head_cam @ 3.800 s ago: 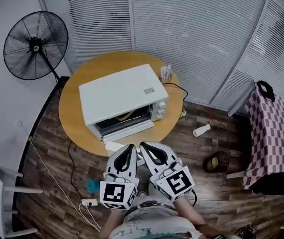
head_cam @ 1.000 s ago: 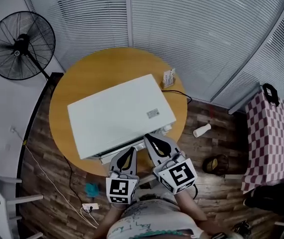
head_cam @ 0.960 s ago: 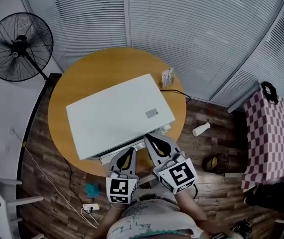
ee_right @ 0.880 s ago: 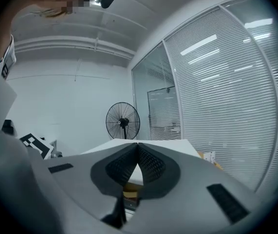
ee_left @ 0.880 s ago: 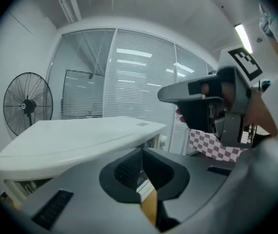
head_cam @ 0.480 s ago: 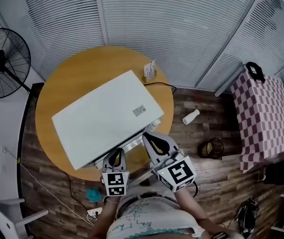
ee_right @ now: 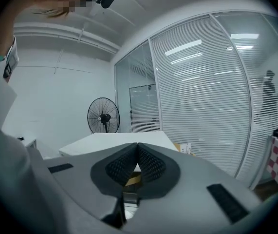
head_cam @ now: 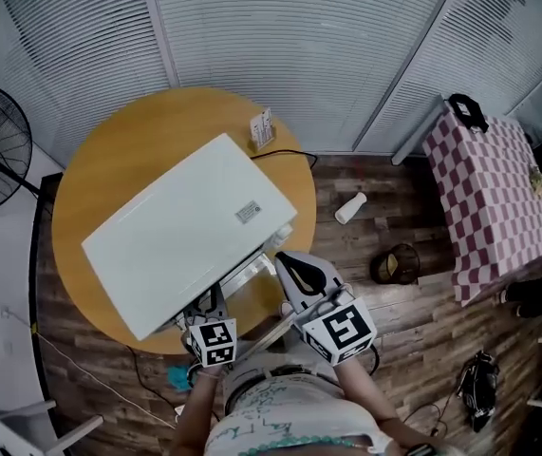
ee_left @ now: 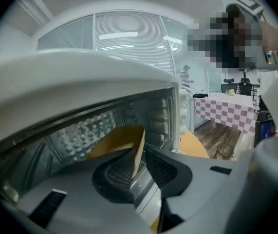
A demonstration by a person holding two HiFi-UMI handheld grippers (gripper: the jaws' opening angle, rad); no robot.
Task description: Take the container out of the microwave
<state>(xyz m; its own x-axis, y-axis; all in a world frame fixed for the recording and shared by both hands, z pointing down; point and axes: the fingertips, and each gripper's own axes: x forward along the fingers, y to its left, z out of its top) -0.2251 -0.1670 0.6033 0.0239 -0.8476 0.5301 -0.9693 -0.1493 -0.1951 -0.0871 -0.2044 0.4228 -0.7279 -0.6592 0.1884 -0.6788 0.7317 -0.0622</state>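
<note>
In the mouth of the microwave [head_cam: 180, 240], on the round yellow table [head_cam: 109, 160], our left gripper [head_cam: 206, 307] has gone low and forward over the last second. It sat level with the right gripper [head_cam: 288, 262] before; now only its marker cube and rear show from the head view. Our head has also come over the oven, so the front opening we could see a few seconds ago is covered by the white top.

The left gripper view shows what this means. The container [ee_left: 117, 140], a tan box, stands inside the cavity, and the left gripper [ee_left: 139, 152] has its jaws drawn narrow with the box's near wall between them. We judge the grip made, or very nearly so, which leaves the pull outward over the sill as the work ahead. The right gripper [ee_right: 138, 147] has kept its place outside the oven, jaws pressed together on nothing.

Much is hidden from us. From above we see neither the container nor the left jaws. The left gripper view cuts off the box's base and far side, so we cannot tell what it rests on or whether it holds anything. The right gripper view looks across the oven top toward a fan [ee_right: 103, 116] and shows no part of the cavity
</note>
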